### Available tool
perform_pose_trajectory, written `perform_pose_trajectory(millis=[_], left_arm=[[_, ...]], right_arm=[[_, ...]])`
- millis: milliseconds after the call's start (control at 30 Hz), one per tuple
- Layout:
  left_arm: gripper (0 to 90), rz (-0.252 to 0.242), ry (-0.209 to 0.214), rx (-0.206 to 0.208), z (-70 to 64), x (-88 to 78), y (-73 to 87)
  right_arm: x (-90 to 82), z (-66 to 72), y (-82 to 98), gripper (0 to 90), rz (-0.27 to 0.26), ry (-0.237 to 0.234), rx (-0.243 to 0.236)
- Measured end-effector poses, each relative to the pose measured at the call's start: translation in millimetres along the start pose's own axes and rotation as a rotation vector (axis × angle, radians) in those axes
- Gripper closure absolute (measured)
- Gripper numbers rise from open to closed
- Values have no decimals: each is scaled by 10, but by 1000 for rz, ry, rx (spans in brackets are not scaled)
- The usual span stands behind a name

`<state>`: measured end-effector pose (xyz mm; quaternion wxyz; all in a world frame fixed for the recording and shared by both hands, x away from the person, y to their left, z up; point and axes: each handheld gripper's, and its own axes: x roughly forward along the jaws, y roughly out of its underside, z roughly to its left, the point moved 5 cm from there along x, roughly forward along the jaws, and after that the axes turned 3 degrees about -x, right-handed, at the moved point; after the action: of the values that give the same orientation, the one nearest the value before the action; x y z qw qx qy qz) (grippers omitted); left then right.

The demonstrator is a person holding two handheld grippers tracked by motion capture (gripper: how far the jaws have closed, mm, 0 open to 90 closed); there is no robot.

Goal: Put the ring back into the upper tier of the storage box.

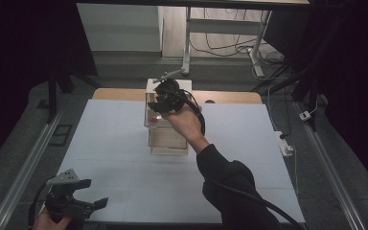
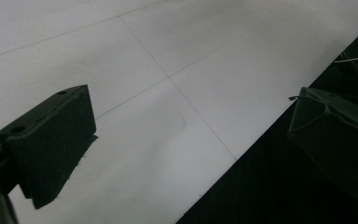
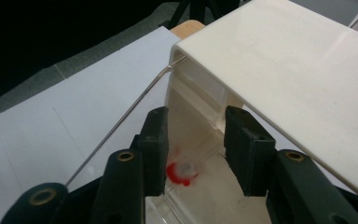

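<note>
The right gripper point(image 3: 195, 151) reaches into the top drawer of a small cream and clear plastic drawer unit point(image 1: 165, 139) at the far middle of the white table point(image 1: 249, 158), jaws apart on either side of a small red and white object point(image 3: 182, 170) lying on the drawer floor. To grip well, lower squarely until both pads flank it, then close gently. It looks blurred through the clear wall; what it is cannot be told. The left gripper point(image 1: 96, 203) hovers open over the near-left corner, holding nothing.

No readable text anywhere; no labels, brands or numbers. No signs to make out either.
</note>
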<state>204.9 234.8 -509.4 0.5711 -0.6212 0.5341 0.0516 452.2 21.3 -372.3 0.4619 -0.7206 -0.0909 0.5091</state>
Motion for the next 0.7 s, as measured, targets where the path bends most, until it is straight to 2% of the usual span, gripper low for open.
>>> perform_pose_trajectory(millis=[100,433,700], left_arm=[[5,0,1,0,0,0,0],[5,2,0,-1,0,1,-1],[5,-1,1,-3,1,0,-1]], right_arm=[[-42,13,-3,550,-7,-13,19],[-183,76,-12,448,-28,-68,9],[-323,139,-1,374,-66,-114,-12]])
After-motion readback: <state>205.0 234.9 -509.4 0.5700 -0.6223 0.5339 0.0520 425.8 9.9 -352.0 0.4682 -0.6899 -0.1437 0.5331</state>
